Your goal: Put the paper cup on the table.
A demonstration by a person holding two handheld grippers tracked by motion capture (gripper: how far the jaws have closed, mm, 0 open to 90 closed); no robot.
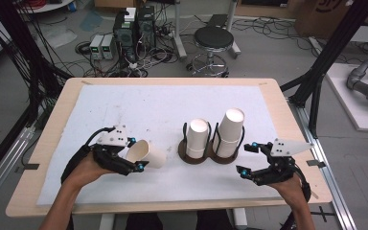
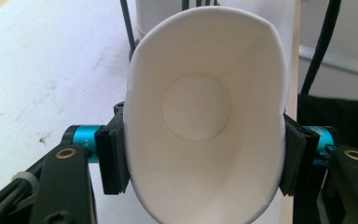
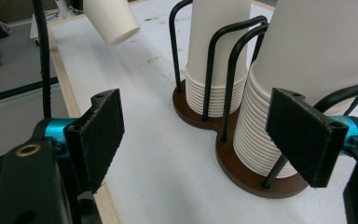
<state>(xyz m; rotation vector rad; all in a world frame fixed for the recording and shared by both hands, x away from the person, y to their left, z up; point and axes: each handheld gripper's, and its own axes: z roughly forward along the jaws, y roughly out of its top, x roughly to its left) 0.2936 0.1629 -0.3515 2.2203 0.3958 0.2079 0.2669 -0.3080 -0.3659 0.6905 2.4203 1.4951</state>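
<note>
Your left gripper [image 2: 200, 158] is clamped on a single paper cup [image 2: 200, 116], rim squeezed oval, held on its side above the white mat [image 1: 124, 110], left of the cup holder [image 1: 210, 155]. One cup is out; two stacks [image 3: 214, 60] stay racked. Your right gripper [image 3: 205, 135] stands wide open, empty, near the holder. Placing the cup remains.

black claws [image 1: 132, 153], teal pins, brass screws, grey triangular plates, black cables.
</note>
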